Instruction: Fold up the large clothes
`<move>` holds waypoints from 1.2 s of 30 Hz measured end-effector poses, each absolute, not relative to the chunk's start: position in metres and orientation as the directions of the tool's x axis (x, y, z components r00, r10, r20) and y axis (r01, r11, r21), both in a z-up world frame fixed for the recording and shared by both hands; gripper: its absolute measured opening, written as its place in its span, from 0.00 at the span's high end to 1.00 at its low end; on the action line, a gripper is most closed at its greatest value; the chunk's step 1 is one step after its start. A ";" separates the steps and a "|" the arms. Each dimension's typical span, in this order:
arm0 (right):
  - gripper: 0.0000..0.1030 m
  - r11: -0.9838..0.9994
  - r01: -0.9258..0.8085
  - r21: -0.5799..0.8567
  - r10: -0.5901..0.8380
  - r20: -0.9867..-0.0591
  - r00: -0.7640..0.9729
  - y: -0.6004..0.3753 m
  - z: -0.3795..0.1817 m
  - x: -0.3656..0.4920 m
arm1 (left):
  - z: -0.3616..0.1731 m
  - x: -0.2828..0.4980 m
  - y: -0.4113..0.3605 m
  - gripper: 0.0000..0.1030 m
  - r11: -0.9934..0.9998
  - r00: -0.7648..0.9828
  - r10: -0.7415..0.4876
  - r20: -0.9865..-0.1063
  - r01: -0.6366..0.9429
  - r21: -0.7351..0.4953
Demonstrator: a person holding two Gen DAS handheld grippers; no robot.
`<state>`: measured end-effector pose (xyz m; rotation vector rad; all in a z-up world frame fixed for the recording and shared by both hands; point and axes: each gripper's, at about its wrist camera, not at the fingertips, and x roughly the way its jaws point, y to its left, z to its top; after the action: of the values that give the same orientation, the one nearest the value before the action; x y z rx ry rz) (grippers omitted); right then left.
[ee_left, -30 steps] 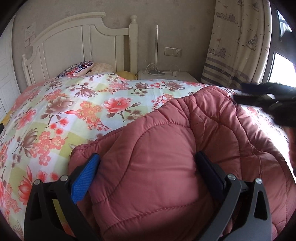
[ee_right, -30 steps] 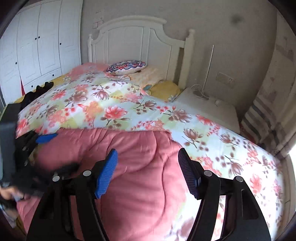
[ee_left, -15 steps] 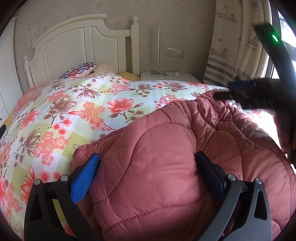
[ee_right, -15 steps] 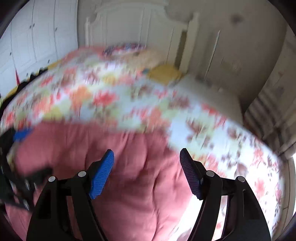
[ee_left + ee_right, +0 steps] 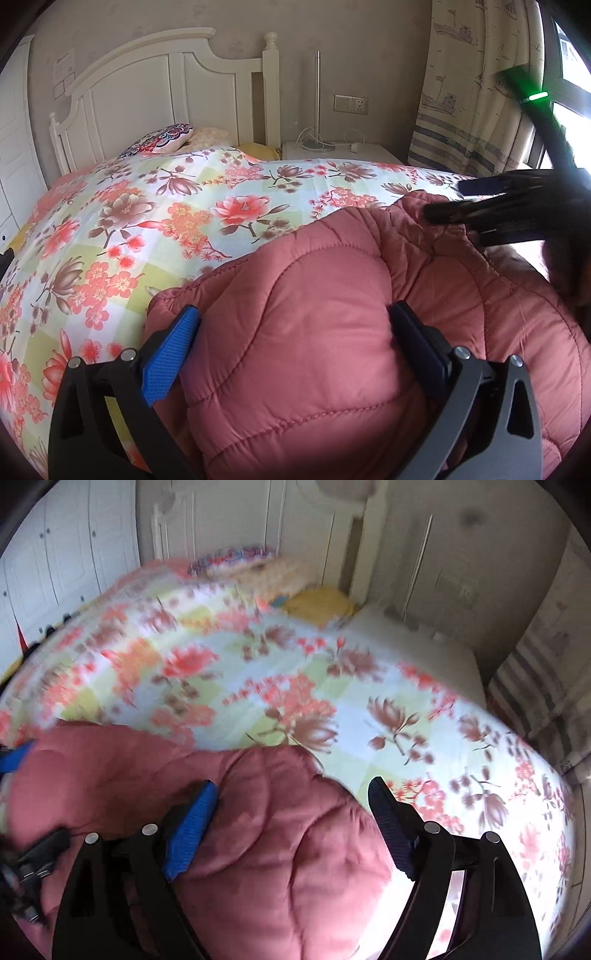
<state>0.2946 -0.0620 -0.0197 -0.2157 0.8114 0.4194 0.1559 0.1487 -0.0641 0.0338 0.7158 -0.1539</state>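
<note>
A pink quilted padded jacket (image 5: 332, 295) lies bunched on the floral bed cover (image 5: 166, 221). My left gripper (image 5: 293, 332) holds a thick bulge of it, with both pads sunk into the fabric. In the right wrist view the jacket (image 5: 277, 849) fills most of the gap of my right gripper (image 5: 291, 812). Its jaws are opening: the blue left pad touches the fabric and the right pad stands off it. The left wrist view shows the right gripper (image 5: 458, 201) dark and blurred over the jacket's far right edge.
A white headboard (image 5: 147, 92) and pillows (image 5: 162, 138) stand at the far end of the bed. A white nightstand (image 5: 343, 151) with cables and a patterned curtain (image 5: 472, 92) are at the right. White wardrobes (image 5: 55, 554) line the left side.
The right gripper's jaws have widened and its view has shifted slightly over the jacket's edge. The left gripper and its hold look unchanged.
</note>
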 end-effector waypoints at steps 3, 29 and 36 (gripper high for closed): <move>0.23 0.885 -0.465 -0.005 0.335 -0.686 0.646 -0.069 -0.003 0.259 | -0.064 0.156 0.149 0.02 0.988 0.743 -0.129 -0.656 0.153 -0.021; 0.04 0.864 -0.503 -0.019 0.360 -0.675 0.644 -0.075 -0.044 0.127 | -0.045 0.122 0.147 0.02 0.987 0.793 0.024 -0.609 0.077 0.139; 0.04 0.916 -0.399 0.040 0.327 -0.650 0.686 -0.086 -0.040 0.117 | -0.051 0.073 0.208 0.02 0.990 0.760 -0.068 -0.646 -0.027 -0.137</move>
<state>0.1173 -0.0863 -0.0404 -0.1074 0.7060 0.4074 0.0733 0.2084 -0.0513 -0.1410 0.7071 -0.0221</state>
